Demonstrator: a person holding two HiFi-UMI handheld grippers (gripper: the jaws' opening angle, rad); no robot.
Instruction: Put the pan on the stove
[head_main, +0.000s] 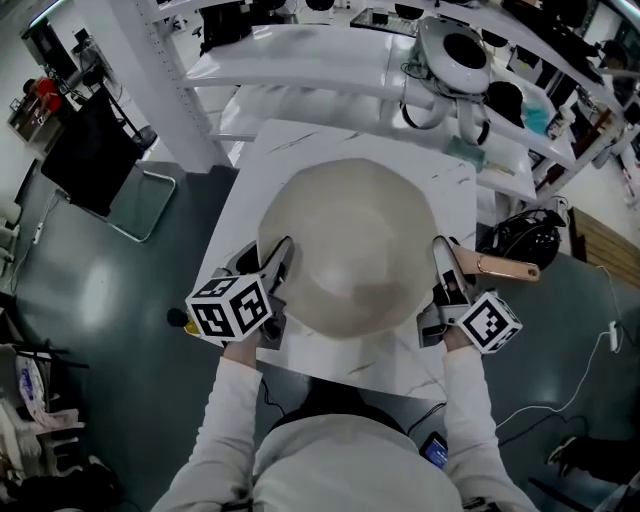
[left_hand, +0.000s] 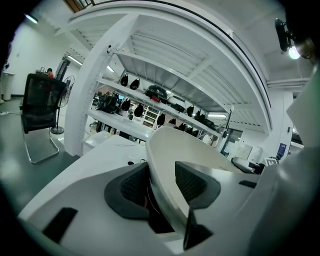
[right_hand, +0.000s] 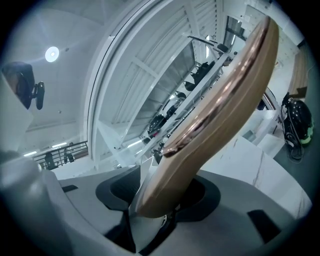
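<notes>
In the head view, one cream pan (head_main: 350, 250) is sitting over the white table (head_main: 300, 150), directly between the two grippers. The left gripper (head_main: 278, 258) is meeting its left rim and the right gripper (head_main: 445, 262) its right side. The pan's single copper handle (head_main: 510, 268) is pointing out to the person's right, so its long axis is running side to side and the right hand is nearer the handle. No stove is showing here. It may be lying under the pan, and which way the carry must go cannot be told. Whether the pan is resting or lifted is also unclear. In the left gripper view, the left gripper (left_hand: 160, 180) is pinching the thin rim of the pan (left_hand: 190, 145), one dark pad pressing on each face of the wall. In the right gripper view, the right gripper (right_hand: 160, 195) is standing wide yet clamping the thick root of the handle (right_hand: 220, 100), which is rising up and away between its jaws.
</notes>
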